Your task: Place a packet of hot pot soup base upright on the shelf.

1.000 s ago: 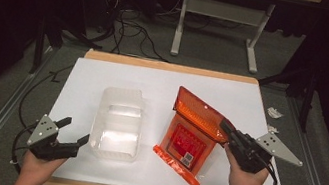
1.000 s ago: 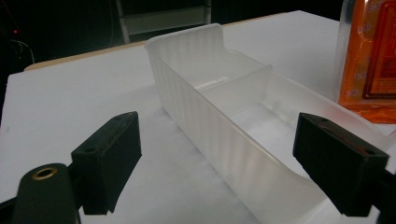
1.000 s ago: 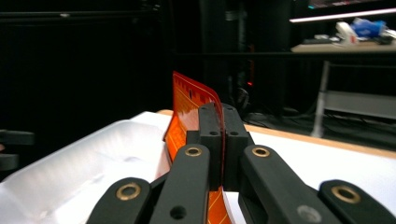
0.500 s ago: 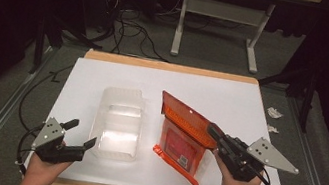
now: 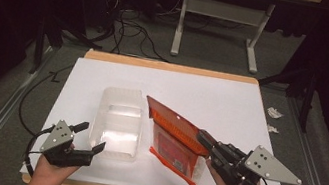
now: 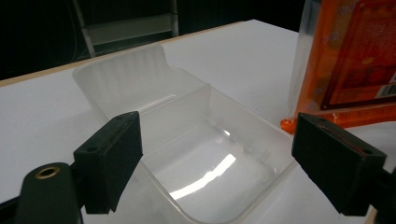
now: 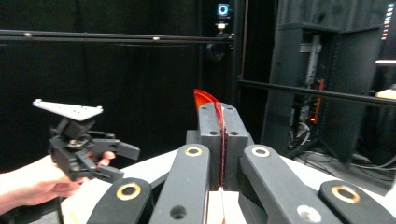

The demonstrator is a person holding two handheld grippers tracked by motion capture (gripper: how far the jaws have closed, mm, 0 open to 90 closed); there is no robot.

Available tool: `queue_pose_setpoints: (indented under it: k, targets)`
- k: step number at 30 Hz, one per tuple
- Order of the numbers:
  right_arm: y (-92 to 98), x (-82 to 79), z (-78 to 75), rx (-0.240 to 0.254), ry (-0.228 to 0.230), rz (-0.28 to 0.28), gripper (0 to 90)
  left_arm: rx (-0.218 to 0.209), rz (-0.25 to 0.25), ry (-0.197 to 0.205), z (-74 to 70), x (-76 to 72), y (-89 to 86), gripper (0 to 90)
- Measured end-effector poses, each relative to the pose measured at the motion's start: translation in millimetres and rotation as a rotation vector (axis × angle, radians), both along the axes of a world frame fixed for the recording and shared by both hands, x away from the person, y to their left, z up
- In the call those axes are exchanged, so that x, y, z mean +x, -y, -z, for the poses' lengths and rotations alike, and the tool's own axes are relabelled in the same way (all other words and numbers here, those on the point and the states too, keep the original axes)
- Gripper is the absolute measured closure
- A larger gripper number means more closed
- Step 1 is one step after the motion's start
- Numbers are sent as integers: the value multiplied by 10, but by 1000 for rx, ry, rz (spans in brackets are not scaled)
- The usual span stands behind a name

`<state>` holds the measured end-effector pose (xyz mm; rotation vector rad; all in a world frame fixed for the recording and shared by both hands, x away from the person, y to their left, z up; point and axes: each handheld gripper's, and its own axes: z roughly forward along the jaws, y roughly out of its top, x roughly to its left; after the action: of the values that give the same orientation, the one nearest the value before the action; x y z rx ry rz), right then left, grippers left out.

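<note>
Orange pouch (image 5: 175,142): upright beside the clear plastic tub (image 5: 118,122), pinched at its top edge.
Right gripper (image 5: 205,140): jaws closed flat on that edge.
Left gripper (image 5: 88,139): jaws wide apart, empty, by the tub's near corner.
Handling: likely light, floppy, slick film; grip the sealed rim.

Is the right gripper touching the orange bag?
Touching. In the right gripper view, the right gripper has its jaws shut flat on the thin edge of the orange bag; the high view shows the bag lifted by that edge.
</note>
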<state>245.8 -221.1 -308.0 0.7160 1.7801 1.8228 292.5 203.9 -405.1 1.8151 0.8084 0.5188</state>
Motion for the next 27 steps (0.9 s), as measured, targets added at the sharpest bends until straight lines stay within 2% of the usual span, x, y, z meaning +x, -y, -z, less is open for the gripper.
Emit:
queue_pose_setpoints:
  k: [4, 7, 8, 10, 11, 14, 19, 22, 23, 27]
  targets:
    - [-30, -1, 22, -20, -8, -3, 900, -4, 8, -5, 5, 0, 23, 168]
    - [-11, 78, 117, -27, -33, 1, 900, -12, 17, -5, 1, -2, 50, 168]
    - [-18, 111, 151, -59, -39, 27, 900, -13, 25, -6, -2, 1, 81, 169]
    - [-17, 138, 178, -67, -42, 38, 900, -10, 26, -6, 1, 6, 104, 170]
    - [3, 168, 203, -42, -44, 35, 900, -5, 29, -5, 0, 16, 135, 169]
    - [57, 224, 206, -42, -47, 59, 900, -18, 40, -16, -20, 50, 197, 169]
    - [69, 233, 218, -49, -41, 55, 900, -43, 68, -45, -118, 129, 356, 170]
    - [68, 229, 221, -54, -34, 58, 900, -65, 95, -51, -239, 221, 519, 180]
    - [68, 229, 221, -54, -34, 58, 900, -65, 95, -51, -239, 221, 519, 182]
    - [80, 231, 231, -52, -32, 58, 900, -69, 118, -59, -338, 375, 731, 190]
